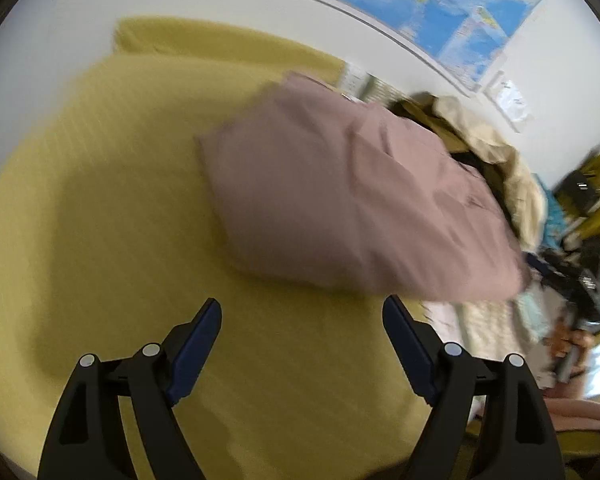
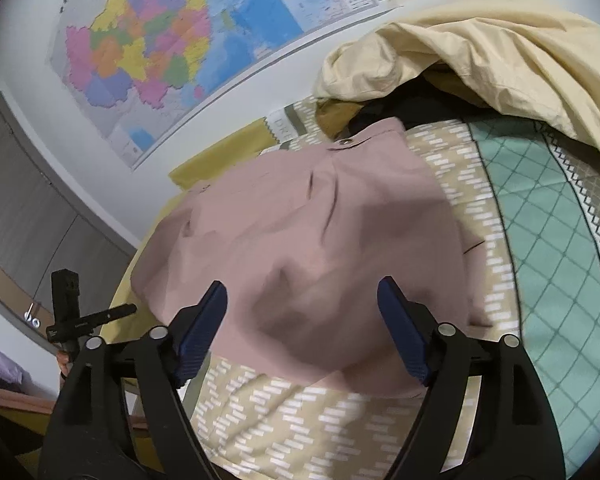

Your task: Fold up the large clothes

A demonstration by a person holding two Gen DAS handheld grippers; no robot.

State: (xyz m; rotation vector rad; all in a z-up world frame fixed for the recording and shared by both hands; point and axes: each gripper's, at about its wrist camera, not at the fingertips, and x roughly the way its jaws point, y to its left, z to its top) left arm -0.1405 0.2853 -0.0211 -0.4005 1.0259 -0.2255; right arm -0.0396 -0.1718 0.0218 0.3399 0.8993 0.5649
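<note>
Left gripper: jaws spread wide, nothing between them, hovering over the yellow sheet on the bed. Right gripper: jaws also wide apart, nothing clamped; the pink fabric fills the gap in view but neither blue pad touches it as far as I can tell.

Pink garment lies folded into a compact block on the bed, straddling the yellow sheet and the beige patterned quilt. A snap button sits at its far edge. In the left view the same garment is ahead and to the right of the jaws, near but apart from them; that frame is motion-blurred, so creases are hard to read.

Behind the garment: a cream cloth heaped up, with something dark under it. Teal diamond-pattern section of the quilt runs to the right.

Map on the wall. Grey wardrobe at left. Black camera on a stand beside the bed.
</note>
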